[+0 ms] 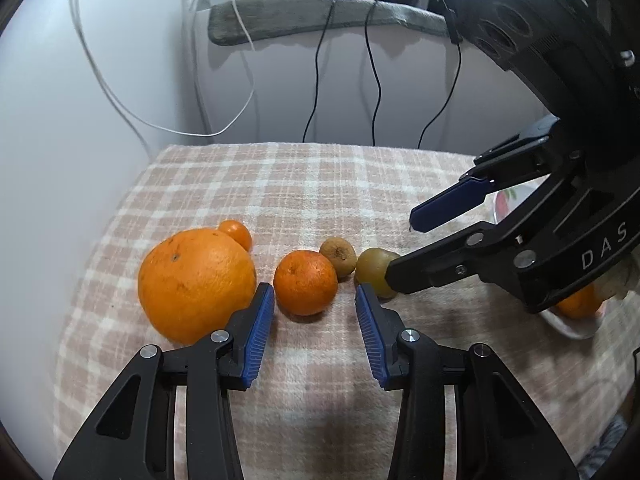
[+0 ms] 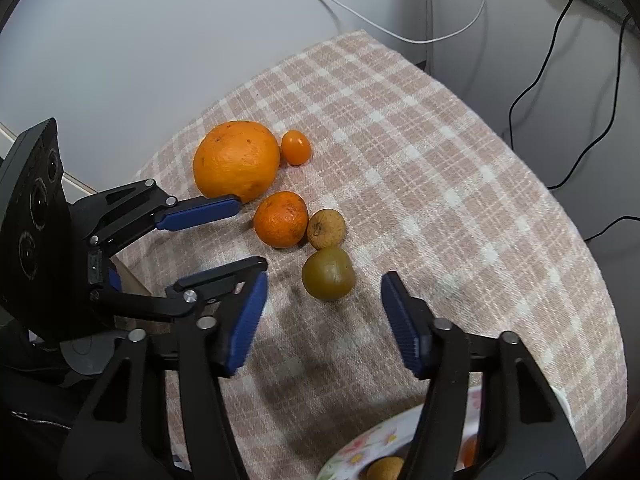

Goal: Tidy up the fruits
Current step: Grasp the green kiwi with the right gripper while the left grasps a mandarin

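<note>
Five fruits lie on the checked cloth: a large orange [image 1: 196, 282] [image 2: 236, 160], a tiny orange fruit [image 1: 237, 233] [image 2: 296, 147] behind it, a mandarin [image 1: 306, 283] [image 2: 281, 219], a brown wrinkled fruit [image 1: 338, 256] [image 2: 326, 229] and a green-brown fruit [image 1: 372, 270] [image 2: 328, 273]. My left gripper [image 1: 316, 300] [image 2: 250, 236] is open, its fingers either side of the mandarin's near face. My right gripper [image 2: 324, 280] [image 1: 404, 244] is open, just short of the green-brown fruit. A floral plate [image 2: 360, 456] [image 1: 572, 330] under the right gripper holds an orange fruit [image 1: 580, 304] and a brown one [image 2: 384, 470].
The checked cloth [image 1: 320, 184] [image 2: 460, 184] covers a small table against a white wall. Behind it stands a white cabinet [image 1: 400, 80] with hanging black and white cables [image 1: 372, 72]. The cloth drops off at the left and far edges.
</note>
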Motion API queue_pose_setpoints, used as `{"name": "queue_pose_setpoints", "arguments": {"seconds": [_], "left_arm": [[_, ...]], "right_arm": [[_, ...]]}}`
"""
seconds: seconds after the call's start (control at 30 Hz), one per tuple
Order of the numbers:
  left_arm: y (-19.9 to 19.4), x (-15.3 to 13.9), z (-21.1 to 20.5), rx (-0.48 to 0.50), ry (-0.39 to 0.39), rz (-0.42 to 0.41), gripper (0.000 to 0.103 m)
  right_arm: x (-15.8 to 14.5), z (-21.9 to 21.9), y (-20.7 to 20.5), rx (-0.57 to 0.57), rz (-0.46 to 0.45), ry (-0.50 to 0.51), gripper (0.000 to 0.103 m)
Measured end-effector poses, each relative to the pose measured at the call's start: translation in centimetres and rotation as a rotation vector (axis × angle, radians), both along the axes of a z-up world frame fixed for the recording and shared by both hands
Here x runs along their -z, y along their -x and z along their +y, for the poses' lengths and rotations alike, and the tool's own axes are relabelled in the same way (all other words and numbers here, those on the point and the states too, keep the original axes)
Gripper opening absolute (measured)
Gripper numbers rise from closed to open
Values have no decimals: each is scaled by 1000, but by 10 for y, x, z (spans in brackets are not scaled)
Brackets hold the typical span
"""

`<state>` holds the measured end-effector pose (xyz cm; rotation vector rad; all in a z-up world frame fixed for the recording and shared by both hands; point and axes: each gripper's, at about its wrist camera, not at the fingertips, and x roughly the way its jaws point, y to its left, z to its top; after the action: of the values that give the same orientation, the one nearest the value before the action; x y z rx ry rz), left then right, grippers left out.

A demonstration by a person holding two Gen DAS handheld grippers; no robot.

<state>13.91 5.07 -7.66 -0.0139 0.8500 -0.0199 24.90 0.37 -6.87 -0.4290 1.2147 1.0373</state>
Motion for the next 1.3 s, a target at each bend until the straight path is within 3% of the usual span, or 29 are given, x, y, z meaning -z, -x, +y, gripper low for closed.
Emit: {"name": "queue_pose_setpoints", "arguments": {"seconds": [0.5, 0.77, 0.9, 1.07, 1.3], "left_arm": [[-15, 8, -9, 54, -128, 6, 41], [-18, 13, -18, 93, -246, -1, 36], [-20, 15, -17, 103, -249, -16, 35], [-18, 12, -11, 80, -179, -27, 35], [-18, 11, -11, 62, -155, -25, 34]], "right_arm": [[23, 13, -12, -5, 66, 42, 51], [29, 14, -17, -1, 88, 61, 33], [24, 11, -19, 5, 83, 54, 30], [25, 11, -20, 4, 86, 55, 29], [26, 14, -18, -15, 82, 58, 29]]}}
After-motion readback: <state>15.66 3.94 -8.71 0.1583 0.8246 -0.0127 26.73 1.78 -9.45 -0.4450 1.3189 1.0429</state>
